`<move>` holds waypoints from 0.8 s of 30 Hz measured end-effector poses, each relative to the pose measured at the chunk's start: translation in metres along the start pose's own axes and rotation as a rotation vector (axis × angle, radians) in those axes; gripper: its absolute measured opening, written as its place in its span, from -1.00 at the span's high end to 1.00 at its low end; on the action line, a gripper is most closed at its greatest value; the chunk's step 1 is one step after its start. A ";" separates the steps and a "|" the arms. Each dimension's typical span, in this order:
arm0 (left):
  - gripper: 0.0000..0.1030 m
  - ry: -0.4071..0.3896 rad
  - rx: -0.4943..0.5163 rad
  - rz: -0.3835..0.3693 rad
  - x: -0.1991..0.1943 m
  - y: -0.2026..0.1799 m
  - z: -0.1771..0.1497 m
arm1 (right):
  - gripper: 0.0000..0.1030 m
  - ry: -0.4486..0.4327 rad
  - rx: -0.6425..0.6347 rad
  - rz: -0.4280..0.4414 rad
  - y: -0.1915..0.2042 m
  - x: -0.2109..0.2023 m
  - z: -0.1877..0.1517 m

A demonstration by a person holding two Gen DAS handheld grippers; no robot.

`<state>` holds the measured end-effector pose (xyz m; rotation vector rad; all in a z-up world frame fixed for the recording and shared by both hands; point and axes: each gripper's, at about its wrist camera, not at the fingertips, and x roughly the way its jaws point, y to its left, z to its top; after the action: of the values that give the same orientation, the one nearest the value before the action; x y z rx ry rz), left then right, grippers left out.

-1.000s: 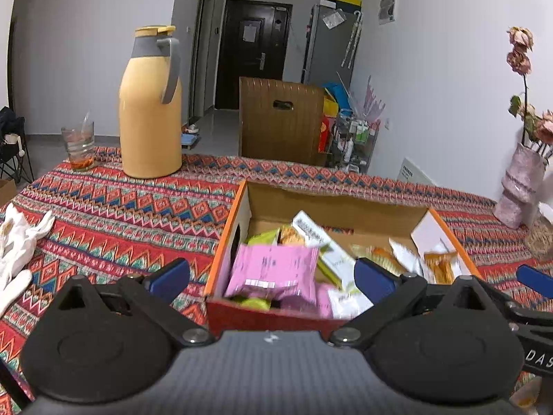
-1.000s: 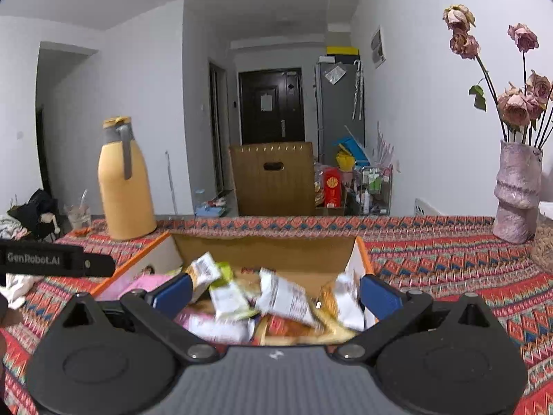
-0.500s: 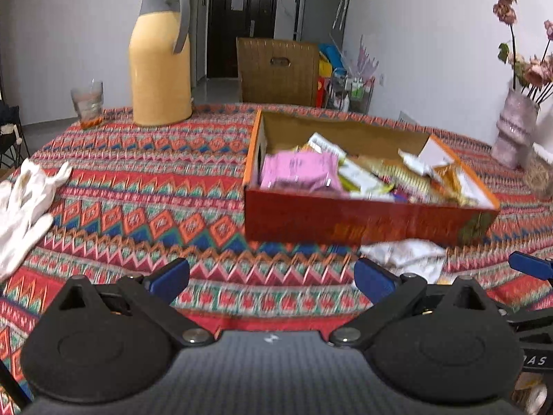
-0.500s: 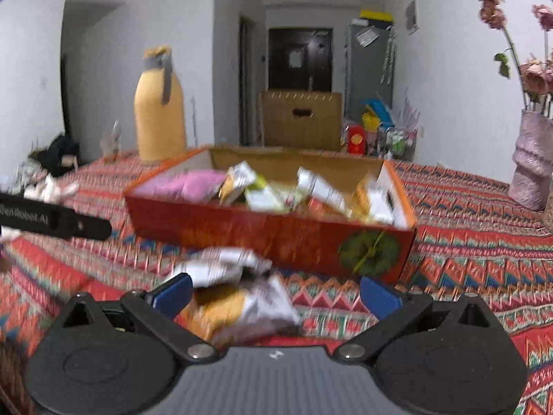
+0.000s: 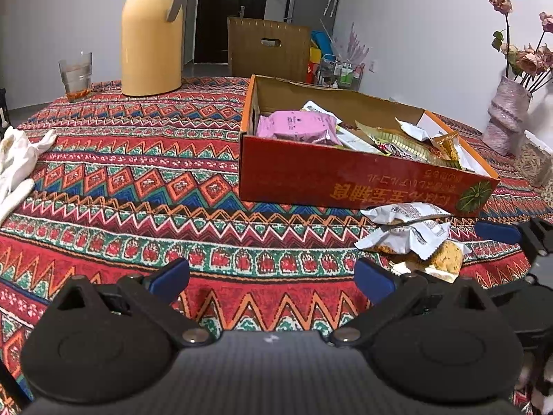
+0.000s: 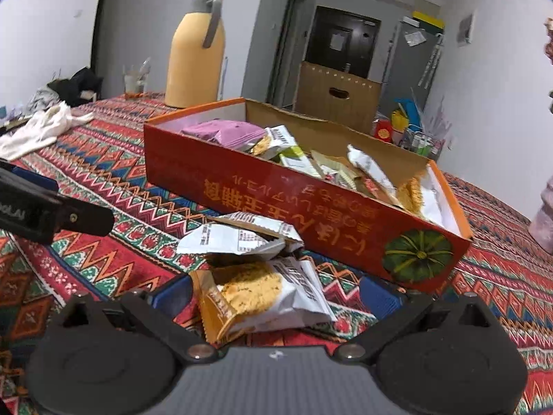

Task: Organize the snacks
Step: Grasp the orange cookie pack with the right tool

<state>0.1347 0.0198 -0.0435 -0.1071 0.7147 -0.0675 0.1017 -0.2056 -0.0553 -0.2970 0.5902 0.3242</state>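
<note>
An orange-red cardboard box (image 5: 345,180) (image 6: 276,190) holds several snack packets, a pink one (image 5: 297,128) at its left end. In front of the box a small pile of white and orange snack packets (image 5: 411,235) (image 6: 255,266) lies on the patterned tablecloth. My right gripper (image 6: 276,294) is open and low over the pile, and the nearest cracker packet (image 6: 262,297) lies between its blue fingertips. My left gripper (image 5: 271,276) hangs open over bare cloth to the left of the pile, holding nothing. A right fingertip (image 5: 497,231) shows in the left wrist view.
A tall yellow thermos (image 5: 152,31) (image 6: 195,52) and a glass (image 5: 76,76) stand at the far left of the table. White cloth (image 5: 17,159) (image 6: 41,128) lies at the left edge. A pink vase with dried roses (image 5: 504,114) stands at the right.
Both grippers have drawn back from over the box and dropped toward the table in front of it. The right one now straddles the loose packets; both stayed open.
</note>
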 end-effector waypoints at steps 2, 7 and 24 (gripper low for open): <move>-1.00 0.004 -0.006 -0.005 0.002 0.001 -0.001 | -0.93 0.011 -0.006 0.019 0.000 0.005 -0.001; -1.00 0.028 -0.032 -0.034 0.007 0.006 -0.001 | -0.61 0.008 0.013 0.086 -0.003 0.009 -0.003; -1.00 0.047 -0.052 -0.020 0.013 0.008 -0.001 | -0.11 -0.075 0.036 0.101 -0.006 -0.034 -0.013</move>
<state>0.1435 0.0265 -0.0537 -0.1625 0.7630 -0.0712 0.0712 -0.2227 -0.0445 -0.2200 0.5372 0.4195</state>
